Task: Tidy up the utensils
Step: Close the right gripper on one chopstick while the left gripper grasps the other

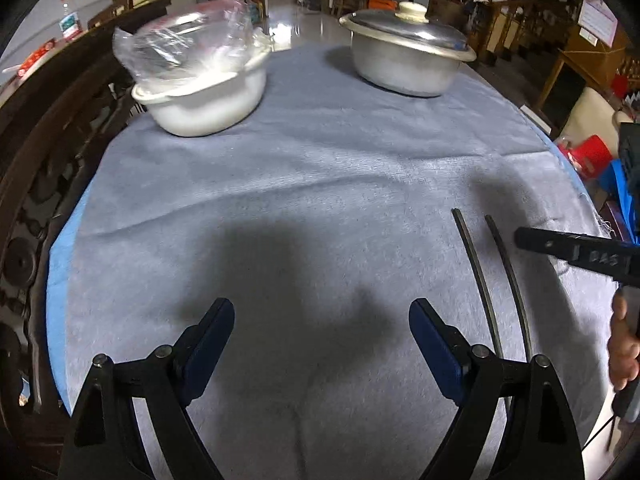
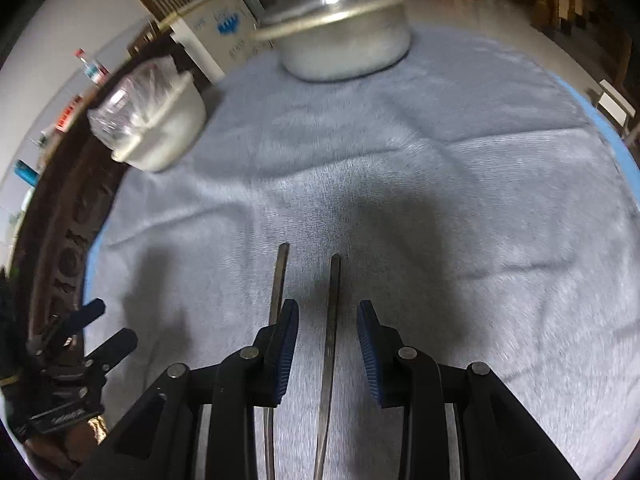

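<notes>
Two dark chopsticks lie side by side on the grey-blue cloth. In the left wrist view they lie at the right, one (image 1: 478, 276) beside the other (image 1: 512, 276). In the right wrist view one chopstick (image 2: 331, 320) runs between my right gripper's fingers and the other (image 2: 278, 280) lies just left of the left finger. My right gripper (image 2: 328, 312) is open above them; it also shows in the left wrist view (image 1: 576, 256). My left gripper (image 1: 322, 312) is open and empty over bare cloth; it shows at the lower left of the right wrist view (image 2: 106, 324).
A white basin (image 1: 204, 100) with a clear plastic bag (image 1: 184, 44) in it stands at the back left. A lidded aluminium pot (image 1: 404, 56) stands at the back right. A carved dark wooden rail (image 1: 44, 152) runs along the table's left edge. The cloth (image 1: 320, 184) covers the table.
</notes>
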### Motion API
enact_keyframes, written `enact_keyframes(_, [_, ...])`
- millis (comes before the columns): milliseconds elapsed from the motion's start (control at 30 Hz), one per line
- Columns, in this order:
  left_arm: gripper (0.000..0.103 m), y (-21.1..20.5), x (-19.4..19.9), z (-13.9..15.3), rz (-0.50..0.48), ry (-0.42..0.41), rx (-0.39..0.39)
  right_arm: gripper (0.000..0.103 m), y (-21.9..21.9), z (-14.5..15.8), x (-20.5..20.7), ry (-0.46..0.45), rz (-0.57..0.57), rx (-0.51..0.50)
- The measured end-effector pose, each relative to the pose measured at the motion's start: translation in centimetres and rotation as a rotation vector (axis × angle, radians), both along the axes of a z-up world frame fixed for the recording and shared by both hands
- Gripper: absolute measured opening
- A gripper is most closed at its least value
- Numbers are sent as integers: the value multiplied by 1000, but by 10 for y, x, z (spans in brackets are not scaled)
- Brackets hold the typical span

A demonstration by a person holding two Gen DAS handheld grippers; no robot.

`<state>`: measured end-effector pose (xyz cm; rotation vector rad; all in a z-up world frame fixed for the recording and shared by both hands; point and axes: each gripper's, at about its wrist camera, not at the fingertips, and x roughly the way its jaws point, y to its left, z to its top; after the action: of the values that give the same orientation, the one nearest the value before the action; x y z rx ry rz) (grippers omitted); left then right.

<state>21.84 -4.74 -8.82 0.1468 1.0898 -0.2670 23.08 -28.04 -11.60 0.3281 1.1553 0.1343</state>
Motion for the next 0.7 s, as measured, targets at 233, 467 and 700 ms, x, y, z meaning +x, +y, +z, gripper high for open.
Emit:
enact_keyframes(233, [89, -20, 12, -4, -41, 44, -16, 23, 15, -16, 21, 72, -8, -126])
enact_keyframes(467, [89, -57, 24, -8, -116, 57, -17, 7, 2, -17, 16, 54, -48, -142])
enact_keyframes(700, [73, -108, 45, -26, -219, 120, -13, 7, -32, -19, 2, 57, -82, -128])
